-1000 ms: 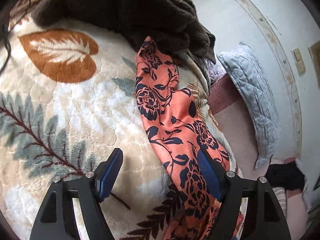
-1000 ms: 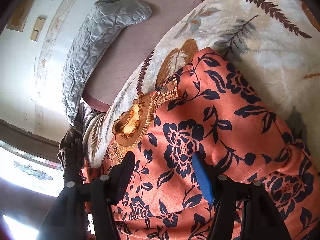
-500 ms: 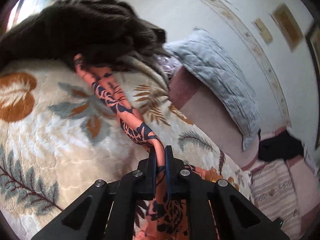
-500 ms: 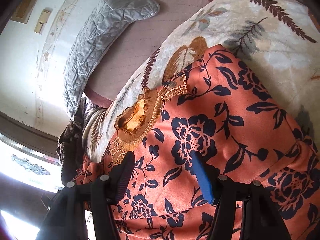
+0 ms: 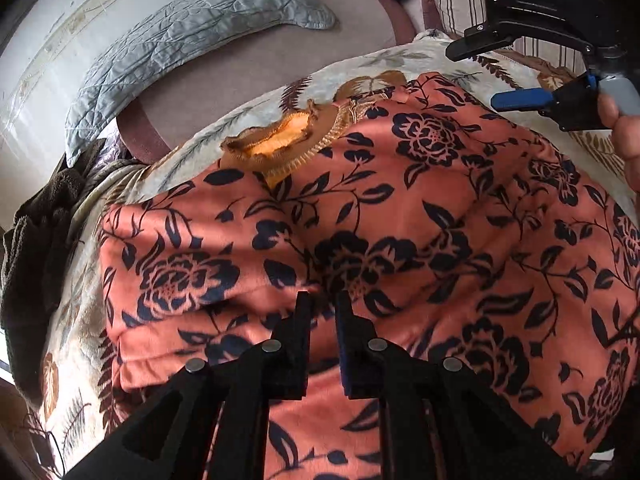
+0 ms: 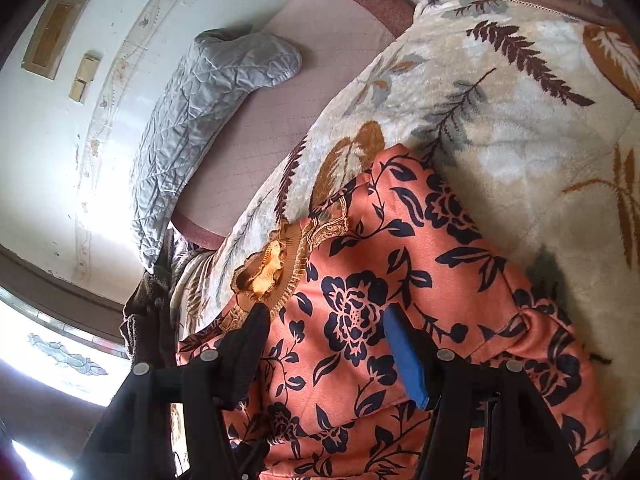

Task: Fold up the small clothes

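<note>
An orange-pink garment printed with dark navy roses and leaves (image 5: 400, 200) lies spread across a cream plush blanket patterned with brown and grey fern leaves (image 6: 520, 120), which covers a bed. Its gold-trimmed ruffled neckline (image 5: 280, 142) sits at the far edge of the fabric, toward the mauve mattress surface (image 5: 248, 68) beyond the blanket.

From the left wrist camera, the left gripper (image 5: 322, 300) has its two black fingers drawn in to a narrow gap, pinching a raised fold of the floral garment between them. In the upper right corner of that same view, the right gripper (image 5: 504, 72) hovers above the far right side of the garment with its fingers spread wide, one blue pad (image 5: 520, 100) showing, with part of the person's hand (image 5: 624, 128) behind it.

From the right wrist camera, the right gripper (image 6: 326, 320) is spread wide, holding nothing, its fingers on either side of a printed rose just beside the neckline.

A quilted silver-grey pillow (image 6: 208, 120) lies on the mattress against the pale wall. A dark brown knitted garment (image 5: 36, 248) is heaped at the left edge of the blanket
</note>
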`<state>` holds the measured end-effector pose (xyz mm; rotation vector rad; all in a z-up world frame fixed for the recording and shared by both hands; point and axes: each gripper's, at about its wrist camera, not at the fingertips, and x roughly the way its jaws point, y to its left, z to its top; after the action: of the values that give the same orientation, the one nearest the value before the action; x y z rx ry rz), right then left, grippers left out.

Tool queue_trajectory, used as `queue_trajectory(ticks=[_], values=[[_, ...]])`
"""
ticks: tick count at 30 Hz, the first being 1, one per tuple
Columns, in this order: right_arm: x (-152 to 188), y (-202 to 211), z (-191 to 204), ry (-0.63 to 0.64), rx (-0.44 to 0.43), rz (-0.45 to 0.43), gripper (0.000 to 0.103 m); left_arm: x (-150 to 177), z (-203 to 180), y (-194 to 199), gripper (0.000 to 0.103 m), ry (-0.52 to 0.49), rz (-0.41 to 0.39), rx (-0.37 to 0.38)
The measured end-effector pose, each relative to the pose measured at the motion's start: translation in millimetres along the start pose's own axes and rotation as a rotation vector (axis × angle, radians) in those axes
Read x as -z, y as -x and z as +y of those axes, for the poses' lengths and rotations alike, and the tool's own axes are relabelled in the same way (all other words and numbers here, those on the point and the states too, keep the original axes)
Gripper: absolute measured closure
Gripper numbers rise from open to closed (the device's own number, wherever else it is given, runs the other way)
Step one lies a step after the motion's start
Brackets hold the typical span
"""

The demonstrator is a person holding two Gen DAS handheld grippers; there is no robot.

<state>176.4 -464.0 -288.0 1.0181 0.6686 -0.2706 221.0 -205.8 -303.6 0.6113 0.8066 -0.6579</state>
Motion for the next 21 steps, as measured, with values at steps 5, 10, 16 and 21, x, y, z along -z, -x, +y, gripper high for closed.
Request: queue_trajectory(ticks=[5, 10, 16, 21], values=[[11, 9, 19, 0.099, 0.035, -0.017, 0.035, 37, 74, 62, 0.051, 0.331, -0.134, 0.044], [54, 5, 81, 0.333, -0.025, 0.064, 0.035, 97, 181, 78, 0.046, 0.824, -0.184, -0.094], [142, -31, 186, 0.711, -0.003, 0.178, 0.034, 189, 270, 62, 0.048, 1.306, -0.015, -0.329], [219, -71, 257, 1.113, 0.105, 0.221, 0.032, 220, 297, 75, 0.048, 1.407, 0.010, -0.473]])
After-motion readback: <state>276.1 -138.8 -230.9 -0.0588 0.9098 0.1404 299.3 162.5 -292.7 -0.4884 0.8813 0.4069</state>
